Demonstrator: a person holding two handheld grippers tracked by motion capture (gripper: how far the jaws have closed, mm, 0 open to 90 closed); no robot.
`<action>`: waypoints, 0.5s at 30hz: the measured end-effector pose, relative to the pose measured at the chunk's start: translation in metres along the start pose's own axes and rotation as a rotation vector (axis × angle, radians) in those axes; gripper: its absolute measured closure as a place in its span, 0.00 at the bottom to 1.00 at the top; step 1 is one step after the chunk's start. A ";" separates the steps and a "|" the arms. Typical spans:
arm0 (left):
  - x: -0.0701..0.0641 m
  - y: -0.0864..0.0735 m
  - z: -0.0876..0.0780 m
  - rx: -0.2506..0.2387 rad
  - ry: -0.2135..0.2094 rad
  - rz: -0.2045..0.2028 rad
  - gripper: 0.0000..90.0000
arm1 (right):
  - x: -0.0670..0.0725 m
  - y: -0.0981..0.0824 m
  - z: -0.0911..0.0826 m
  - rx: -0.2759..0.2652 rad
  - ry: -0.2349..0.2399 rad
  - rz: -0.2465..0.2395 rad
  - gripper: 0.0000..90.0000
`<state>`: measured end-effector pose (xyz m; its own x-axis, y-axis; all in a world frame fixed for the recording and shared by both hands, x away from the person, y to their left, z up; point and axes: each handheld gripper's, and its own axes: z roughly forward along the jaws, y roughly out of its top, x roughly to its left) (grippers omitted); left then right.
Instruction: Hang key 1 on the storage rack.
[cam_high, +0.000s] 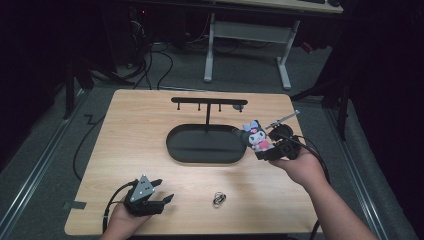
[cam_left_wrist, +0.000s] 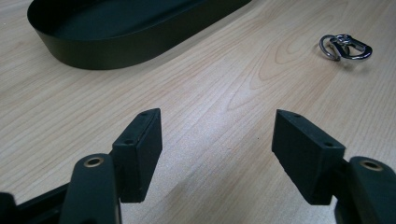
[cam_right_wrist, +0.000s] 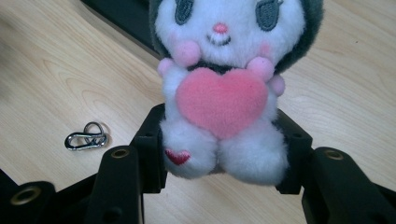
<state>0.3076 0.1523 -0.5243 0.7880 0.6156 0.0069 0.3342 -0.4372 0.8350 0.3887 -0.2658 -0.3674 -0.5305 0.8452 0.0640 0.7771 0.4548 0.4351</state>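
Two hand-held grippers work over a pale wooden table (cam_high: 150, 130). At the right of the high view, the right gripper (cam_high: 261, 147) clamps a plush toy (cam_high: 257, 136): a white figure with a dark hood and a pink heart on its chest. In the right gripper view the toy (cam_right_wrist: 224, 93) fills the centre of the frame, upright and facing the camera, with both black jaws pressed against its lower body from either side. The toy sits just right of the black oval tray (cam_high: 175, 145), near the tray's right end, at centre right of the high view.

At lower left of the high view, the left gripper (cam_high: 162, 192) rests low on the table, held by the left hand (cam_high: 122, 222). In the left gripper view its jaws stand wide apart with only bare wood between them.

A small metal clasp with a ring (cam_high: 219, 199) lies on the table at lower centre of the high view, between the two hands; it appears at upper right of the left gripper view (cam_left_wrist: 345, 46) and at left of the right gripper view (cam_right_wrist: 87, 137). A black T-shaped stand (cam_high: 209, 104) rises from the tray.
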 end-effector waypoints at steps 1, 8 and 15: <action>0.000 0.000 0.000 0.002 -0.001 0.001 0.38 | 0.000 0.000 0.000 0.000 0.000 0.000 0.54; 0.000 0.000 0.000 0.003 0.000 0.001 0.38 | 0.001 0.016 -0.009 -0.015 0.001 -0.010 0.55; 0.000 0.000 0.000 0.003 -0.001 0.001 0.38 | 0.006 0.030 -0.017 -0.028 -0.001 -0.014 0.55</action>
<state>0.3077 0.1526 -0.5245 0.7892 0.6141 0.0072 0.3348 -0.4402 0.8331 0.4029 -0.2525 -0.3389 -0.5407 0.8393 0.0572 0.7599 0.4581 0.4611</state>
